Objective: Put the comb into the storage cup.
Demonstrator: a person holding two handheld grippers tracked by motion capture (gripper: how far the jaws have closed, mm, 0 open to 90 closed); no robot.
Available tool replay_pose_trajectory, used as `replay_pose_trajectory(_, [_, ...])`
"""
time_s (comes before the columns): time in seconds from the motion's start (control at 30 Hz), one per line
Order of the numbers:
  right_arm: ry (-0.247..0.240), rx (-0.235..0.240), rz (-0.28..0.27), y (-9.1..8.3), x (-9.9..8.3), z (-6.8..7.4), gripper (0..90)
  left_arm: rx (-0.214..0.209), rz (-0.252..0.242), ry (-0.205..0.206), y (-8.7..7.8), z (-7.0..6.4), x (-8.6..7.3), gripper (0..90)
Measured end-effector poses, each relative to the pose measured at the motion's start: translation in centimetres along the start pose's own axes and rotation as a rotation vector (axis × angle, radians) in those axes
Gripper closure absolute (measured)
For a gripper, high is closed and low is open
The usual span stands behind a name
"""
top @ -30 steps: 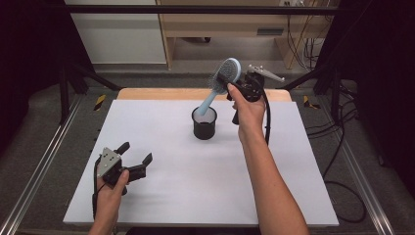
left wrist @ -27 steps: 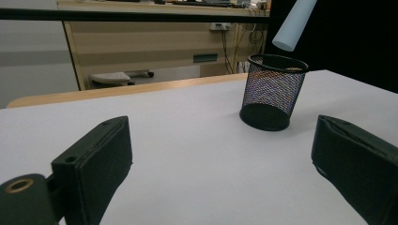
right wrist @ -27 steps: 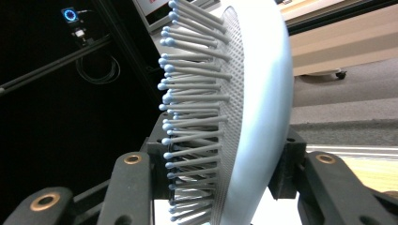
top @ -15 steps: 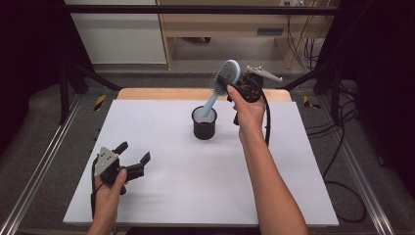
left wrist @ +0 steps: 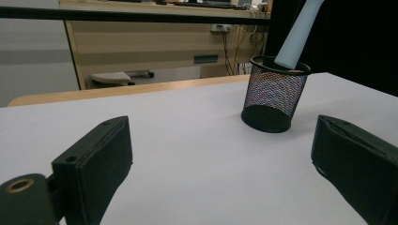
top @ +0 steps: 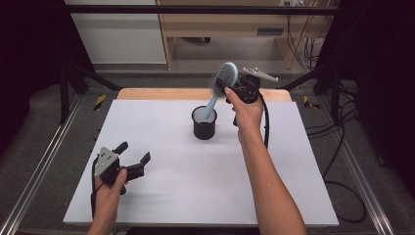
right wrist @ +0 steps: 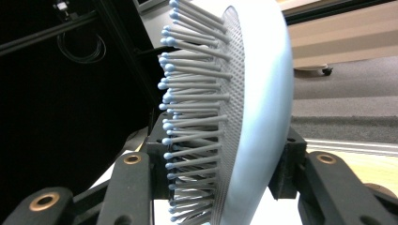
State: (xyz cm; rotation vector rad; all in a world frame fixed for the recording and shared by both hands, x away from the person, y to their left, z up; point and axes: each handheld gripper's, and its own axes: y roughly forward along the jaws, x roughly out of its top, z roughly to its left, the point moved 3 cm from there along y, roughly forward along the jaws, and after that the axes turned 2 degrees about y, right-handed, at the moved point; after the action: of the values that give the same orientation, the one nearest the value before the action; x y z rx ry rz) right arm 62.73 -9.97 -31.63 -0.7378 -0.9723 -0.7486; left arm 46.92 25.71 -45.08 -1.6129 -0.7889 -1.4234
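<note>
White rectangular tabletop (top: 195, 196), bare apart from one black wire-mesh cylindrical cup (top: 204, 122) near the far middle. Light-blue plastic paddle hairbrush (top: 220, 85) leans tilted, handle end down in the cup, bristled head up and to the right. Right gripper (top: 234, 88) jaws clamped on the brush head, one on the bristle side and one on the back. Left gripper (top: 133, 154) at the near-left corner, jaws wide, holding nothing, well apart from the cup. No readable labels.

L gripper (top: 131, 157) slid back twd person's table edge, jaws kept apart | brush (top: 221, 84) handle sank deeper into cup (top: 204, 123)
</note>
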Motion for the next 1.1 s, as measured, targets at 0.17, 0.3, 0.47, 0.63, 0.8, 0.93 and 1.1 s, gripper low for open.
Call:
replay_pose_trajectory(0.17, [-0.019,-0.012,0.017,0.4,-0.4,0.0,53.3,-0.002,0.002,-0.003,0.1,-0.1,0.0,6.9])
replay_pose_trajectory(0.3, [-0.020,-0.017,0.024,0.7,-0.6,-0.1,53.3,0.000,0.005,0.004,0.1,-0.1,-0.1,6.7])
replay_pose_trajectory(0.47, [-0.029,-0.021,0.034,1.1,-0.9,-0.1,53.2,-0.015,0.004,-0.008,0.1,-0.2,-0.1,5.1])
replay_pose_trajectory(0.63, [-0.042,-0.028,0.055,1.6,-1.4,-0.1,53.2,-0.022,0.003,-0.011,0.1,-0.2,0.0,3.0])
replay_pose_trajectory(0.8, [-0.031,-0.027,0.057,1.9,-1.8,-0.2,53.1,-0.029,0.005,-0.011,0.2,-0.3,-0.1,2.3])
replay_pose_trajectory(0.93, [-0.026,-0.031,0.068,2.1,-2.4,-0.4,53.1,-0.031,0.005,-0.009,0.2,-0.4,-0.1,2.3])
replay_pose_trajectory(1.1, [-0.018,-0.035,0.075,2.3,-3.0,-0.7,53.0,-0.030,0.007,-0.008,0.2,-0.4,-0.1,2.4])
